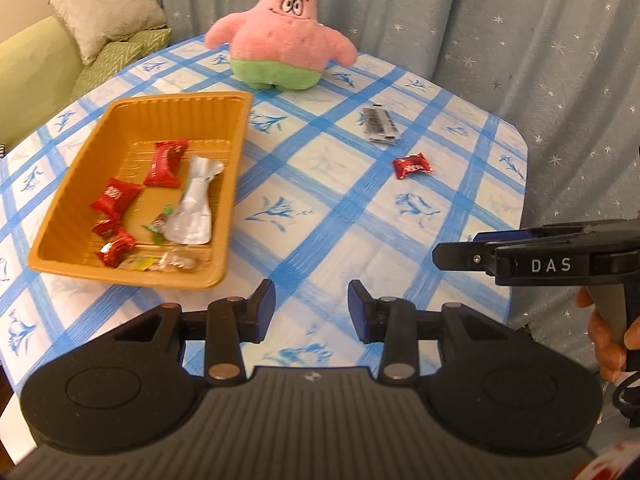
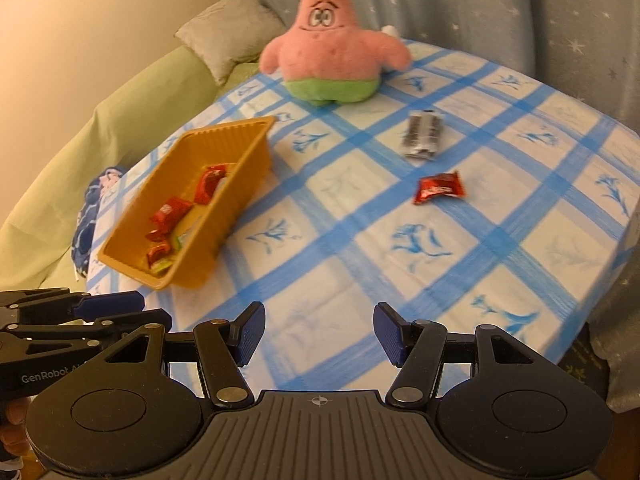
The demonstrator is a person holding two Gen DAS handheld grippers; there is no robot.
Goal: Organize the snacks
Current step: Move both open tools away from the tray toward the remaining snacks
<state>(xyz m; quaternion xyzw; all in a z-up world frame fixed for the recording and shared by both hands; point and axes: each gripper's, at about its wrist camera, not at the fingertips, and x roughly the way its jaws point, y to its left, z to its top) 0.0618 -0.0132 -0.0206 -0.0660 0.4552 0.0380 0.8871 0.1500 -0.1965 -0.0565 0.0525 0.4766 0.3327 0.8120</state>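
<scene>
An orange plastic tray [image 1: 236,152] [image 2: 240,196] sits at the table's left and holds several red candies [image 1: 166,162], a silver wrapper [image 1: 194,204] and small clear-wrapped sweets. One red candy [image 1: 412,165] [image 2: 439,188] and a silver snack packet [image 1: 379,125] [image 2: 423,136] lie loose on the blue checked tablecloth to the right. My left gripper [image 1: 312,304] is open and empty above the table's near edge, right of the tray. My right gripper [image 2: 319,332] is open and empty, near the front edge; it also shows from the side in the left wrist view [image 1: 456,254].
A pink star plush toy [image 1: 284,32] [image 2: 332,52] stands at the table's far side. A green sofa with cushions [image 1: 112,20] is beyond the left edge. Starred grey curtains [image 1: 520,20] hang behind. The table edge drops off at the right.
</scene>
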